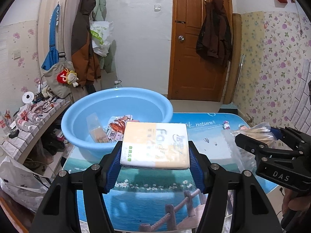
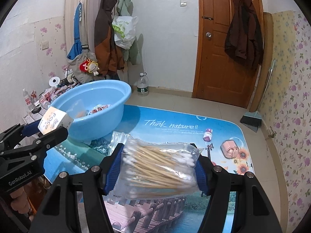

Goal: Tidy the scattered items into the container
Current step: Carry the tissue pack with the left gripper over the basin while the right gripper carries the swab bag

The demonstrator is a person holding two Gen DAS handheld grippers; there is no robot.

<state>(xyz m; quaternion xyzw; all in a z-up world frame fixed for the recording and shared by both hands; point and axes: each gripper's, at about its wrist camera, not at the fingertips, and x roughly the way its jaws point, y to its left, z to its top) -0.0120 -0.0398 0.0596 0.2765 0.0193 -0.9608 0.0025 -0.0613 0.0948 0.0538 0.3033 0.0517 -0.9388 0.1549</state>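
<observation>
While the left gripper (image 1: 155, 156) clamps a tissue pack (image 1: 155, 145) mid-frame, the basin (image 1: 116, 104) behind already holds snack packets (image 1: 116, 128); in the right view, the right gripper (image 2: 159, 167) grips a swab bag (image 2: 159, 165), a small bottle (image 2: 207, 135) remains right of centre

Lighting: even, cool indoor light; soft shadows under the basin (image 1: 116, 116). Quality: sharp centre, heavy fisheye bending, black corners, glossy bench (image 2: 175, 128) glare.
</observation>
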